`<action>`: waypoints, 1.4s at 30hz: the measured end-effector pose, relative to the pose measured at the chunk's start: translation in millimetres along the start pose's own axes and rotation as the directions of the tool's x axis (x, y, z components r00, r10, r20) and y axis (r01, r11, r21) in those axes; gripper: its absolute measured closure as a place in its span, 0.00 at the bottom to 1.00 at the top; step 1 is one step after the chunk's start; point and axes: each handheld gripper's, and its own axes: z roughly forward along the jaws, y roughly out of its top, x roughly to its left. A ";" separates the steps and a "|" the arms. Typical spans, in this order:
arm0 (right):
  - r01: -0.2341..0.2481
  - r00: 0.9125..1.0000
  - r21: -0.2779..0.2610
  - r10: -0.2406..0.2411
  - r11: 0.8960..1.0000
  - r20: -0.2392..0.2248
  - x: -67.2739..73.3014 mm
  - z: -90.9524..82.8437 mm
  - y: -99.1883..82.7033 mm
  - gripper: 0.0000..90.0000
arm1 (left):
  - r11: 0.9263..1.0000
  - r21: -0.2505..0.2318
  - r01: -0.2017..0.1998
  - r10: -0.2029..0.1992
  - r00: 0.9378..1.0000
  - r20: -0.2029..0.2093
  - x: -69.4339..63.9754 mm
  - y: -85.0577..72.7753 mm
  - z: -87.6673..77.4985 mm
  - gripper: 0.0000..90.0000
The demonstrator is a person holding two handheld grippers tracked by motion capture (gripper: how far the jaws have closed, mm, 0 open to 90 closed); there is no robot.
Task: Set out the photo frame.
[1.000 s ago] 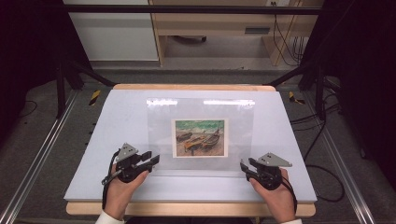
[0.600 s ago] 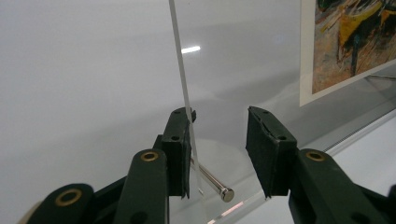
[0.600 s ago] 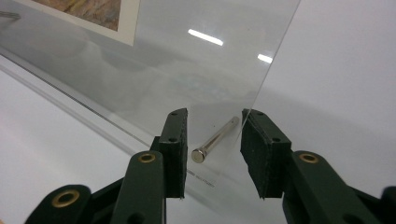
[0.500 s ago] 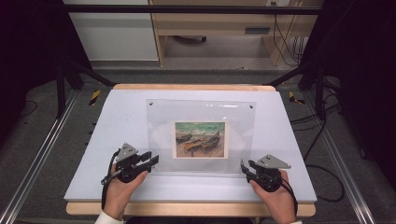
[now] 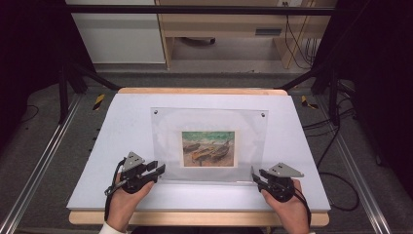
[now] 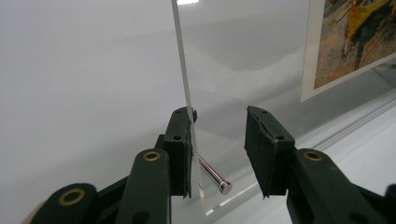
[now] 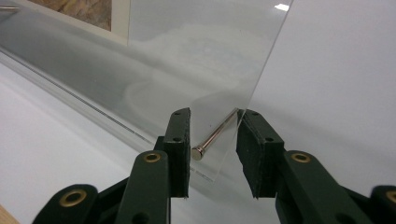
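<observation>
Two grippers at the near corners of a clear frame, grip not yet made.

Nearest, the left gripper (image 5: pixel 158 170) and right gripper (image 5: pixel 255 175) sit at the frame's (image 5: pixel 209 122) two near corners; each has been closing its jaws around a corner standoff pin, left pin (image 6: pixel 212 173) and right pin (image 7: pixel 217 133), but gaps remain, so the jaws are still open and nothing is clamped. In the left gripper view one jaw already lies against the pane's edge. The frame lies mid-table (image 5: pixel 302 161) with one boat print (image 5: pixel 208 148) inside; two more fasteners show at its far corners. In my judgement the approach is done; clamping both corners and lifting the frame are left.
</observation>
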 end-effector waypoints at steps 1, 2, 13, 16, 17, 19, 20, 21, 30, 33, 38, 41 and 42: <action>-0.003 1.000 0.005 0.003 1.000 -0.001 0.2 -0.5 -0.6 0.73 | 1.000 0.000 0.001 -0.001 1.000 0.001 -0.2 -0.2 -0.1 0.68; -0.002 1.000 0.002 0.002 1.000 -0.001 0.4 -0.3 -1.3 0.73 | 1.000 0.003 0.002 -0.002 1.000 0.003 -0.7 -1.1 -0.6 0.68; 0.000 1.000 0.017 0.000 1.000 -0.004 2.5 -1.6 -5.5 0.74 | 1.000 0.026 -0.010 0.010 1.000 0.007 -2.6 -5.4 -3.5 0.68; -0.002 1.000 0.020 0.003 1.000 -0.007 2.7 -1.6 -6.3 0.74 | 0.999 0.036 -0.021 0.021 1.000 0.003 -4.2 -5.9 -3.8 0.68; -0.002 1.000 0.020 0.003 1.000 -0.007 2.7 -1.6 -6.3 0.74 | 0.999 0.036 -0.021 0.021 1.000 0.003 -4.2 -5.9 -3.8 0.68; 0.004 1.000 0.026 -0.004 1.000 -0.006 2.8 -1.7 -6.5 0.74 | 0.999 0.043 -0.029 0.029 1.000 0.001 -4.8 -6.0 -4.0 0.68; 0.000 1.000 0.029 0.000 1.000 -0.008 3.2 -1.9 -6.7 0.74 | 0.998 0.049 -0.031 0.031 1.000 0.001 -5.3 -6.2 -4.1 0.68; 0.000 1.000 0.029 0.000 1.000 -0.008 3.2 -1.9 -6.7 0.74 | 0.998 0.049 -0.031 0.031 1.000 0.001 -5.3 -6.2 -4.1 0.68; 0.031 0.999 0.016 -0.031 0.999 0.010 8.5 -13.2 -8.3 0.35 | 0.996 0.034 -0.087 0.088 0.996 -0.009 -9.5 -9.9 -14.1 0.30; 0.029 0.999 0.014 -0.029 0.999 0.026 8.9 -15.8 -9.2 0.27 | 0.996 0.025 -0.087 0.087 0.996 0.003 -9.5 -10.3 -16.3 0.25; 0.043 0.998 0.001 -0.043 0.999 0.052 8.5 -19.1 -9.2 0.17 | 0.992 0.028 -0.125 0.125 0.992 -0.005 -9.1 -9.6 -20.2 0.16; 0.047 0.997 -0.018 -0.046 0.999 0.062 7.4 -20.8 -8.8 0.14 | 0.993 0.010 -0.116 0.117 0.993 -0.005 -7.0 -8.9 -22.7 0.13; 0.044 0.997 -0.022 -0.042 0.999 0.062 7.1 -21.9 -8.6 0.14 | 0.994 0.004 -0.113 0.113 0.994 -0.003 -5.7 -8.5 -24.2 0.12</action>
